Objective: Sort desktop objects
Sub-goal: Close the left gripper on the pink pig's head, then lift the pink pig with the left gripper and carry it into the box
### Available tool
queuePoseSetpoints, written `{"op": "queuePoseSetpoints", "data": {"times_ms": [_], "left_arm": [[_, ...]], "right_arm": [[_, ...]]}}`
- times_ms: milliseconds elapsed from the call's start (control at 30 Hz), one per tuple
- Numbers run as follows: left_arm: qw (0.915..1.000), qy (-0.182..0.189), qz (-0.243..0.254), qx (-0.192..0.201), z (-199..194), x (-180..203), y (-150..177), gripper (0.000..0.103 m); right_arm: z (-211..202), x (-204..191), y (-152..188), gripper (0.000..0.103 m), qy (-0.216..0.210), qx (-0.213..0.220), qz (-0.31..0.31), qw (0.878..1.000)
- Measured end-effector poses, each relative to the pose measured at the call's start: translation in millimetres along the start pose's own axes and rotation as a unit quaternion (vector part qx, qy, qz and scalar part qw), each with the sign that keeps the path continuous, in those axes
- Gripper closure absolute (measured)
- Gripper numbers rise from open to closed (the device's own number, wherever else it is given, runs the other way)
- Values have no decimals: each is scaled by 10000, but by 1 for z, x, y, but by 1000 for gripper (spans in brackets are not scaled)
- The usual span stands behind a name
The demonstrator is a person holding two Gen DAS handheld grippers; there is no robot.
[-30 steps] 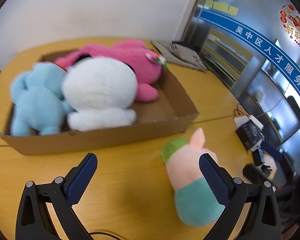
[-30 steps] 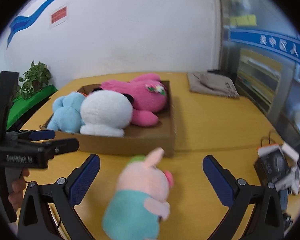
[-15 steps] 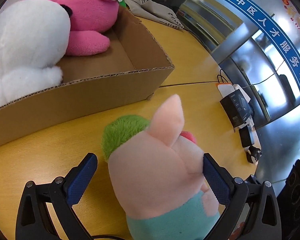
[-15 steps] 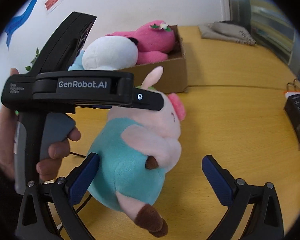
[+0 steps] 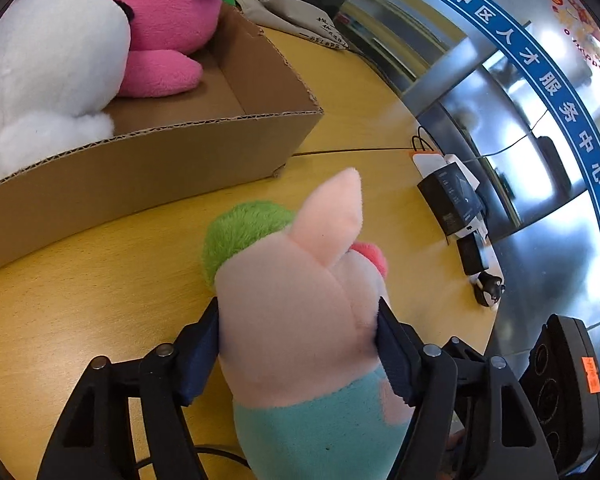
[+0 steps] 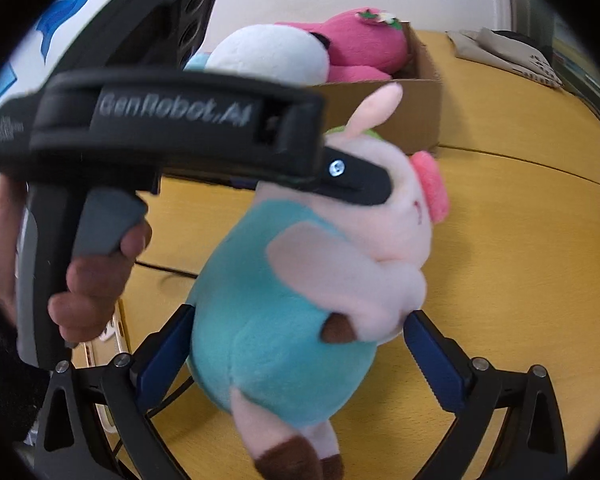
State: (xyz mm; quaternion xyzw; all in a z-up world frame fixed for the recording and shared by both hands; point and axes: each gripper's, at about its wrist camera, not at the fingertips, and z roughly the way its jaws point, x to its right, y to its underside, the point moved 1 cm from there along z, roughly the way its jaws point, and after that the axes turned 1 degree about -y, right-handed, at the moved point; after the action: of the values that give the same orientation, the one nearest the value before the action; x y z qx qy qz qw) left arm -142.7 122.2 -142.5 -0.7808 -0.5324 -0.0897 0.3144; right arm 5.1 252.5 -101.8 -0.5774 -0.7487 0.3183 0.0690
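My left fingers (image 5: 298, 346) squeezed the soft, light pig plush (image 5: 300, 320) at its head, lower centre; right fingers (image 6: 300, 354) spread wide.

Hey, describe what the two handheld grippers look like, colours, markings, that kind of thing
Both are black plastic with silver pivot screws and ribbed dark-blue finger pads. The left gripper, in the right wrist view, has a pistol-style handle with a grey trigger and white "GenRobot.AI" lettering. The bare hand holding it shows a dark sleeve edge. The right gripper has the same black frame.
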Motion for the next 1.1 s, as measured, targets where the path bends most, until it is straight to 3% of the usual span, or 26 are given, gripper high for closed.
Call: {"op": "queuePoseSetpoints", "data": {"times_ms": [100,267,467,667,867,1000,1100], "left_arm": [[9998,126,-132,98,-12,-4,3,34],[9989,15,-60,465,-42,0,2,35],[9960,77,-61,892,-85,3,-18,35],[9885,2,449,1443,-130,30,-69,35],[9766,61,785,2001,-158,43,-138,35],[9733,138,728,2171,-156,25,-180,35],[9771,-25,532,2059,-133,-5,-209,35]], "right_arm": [[-9,-1,5,19,-267,263,44,9993],[-17,-11,4,22,-418,534,-113,9976],[-40,-29,-23,23,-426,946,-475,9935],[-71,-34,-70,23,-306,1472,-899,9845],[-86,-27,-139,23,30,1954,-1449,9700],[-74,-17,-182,23,186,2224,-1860,9569],[-34,0,-205,23,88,2024,-1922,9602]]}}
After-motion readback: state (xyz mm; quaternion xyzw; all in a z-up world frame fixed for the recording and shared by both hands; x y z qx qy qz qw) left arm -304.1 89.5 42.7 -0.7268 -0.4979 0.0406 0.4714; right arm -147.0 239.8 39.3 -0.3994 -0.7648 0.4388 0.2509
